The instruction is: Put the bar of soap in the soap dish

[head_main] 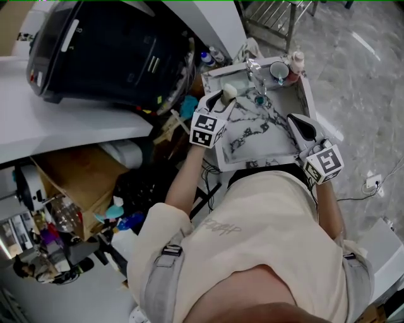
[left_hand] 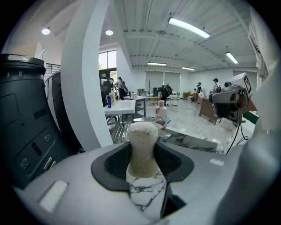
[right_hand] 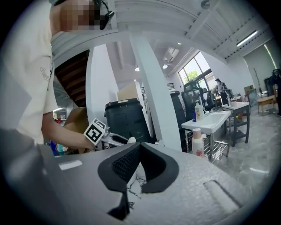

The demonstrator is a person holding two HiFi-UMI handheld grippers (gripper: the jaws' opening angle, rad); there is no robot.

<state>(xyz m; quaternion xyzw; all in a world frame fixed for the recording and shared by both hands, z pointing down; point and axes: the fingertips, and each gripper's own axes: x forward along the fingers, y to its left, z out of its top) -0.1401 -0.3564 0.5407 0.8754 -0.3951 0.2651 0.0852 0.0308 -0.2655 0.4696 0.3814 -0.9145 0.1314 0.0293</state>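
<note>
A cream bar of soap [head_main: 229,93] stands upright between the pads of my left gripper [head_main: 225,98], which is shut on it over the back left of the marble washbasin top [head_main: 252,135]. In the left gripper view the soap [left_hand: 142,149] fills the gap between the jaws of the left gripper [left_hand: 142,154], with marble below it. My right gripper [head_main: 300,126] hangs over the counter's right edge; its right gripper [right_hand: 137,151] pads meet with nothing between them. I cannot pick out a soap dish with certainty.
A faucet [head_main: 255,74], a cup [head_main: 278,72] and a pump bottle [head_main: 295,64] stand along the counter's back. A large black bin [head_main: 107,53] sits on a white shelf to the left. Clutter and cardboard lie below it. A metal rack [head_main: 278,16] stands behind.
</note>
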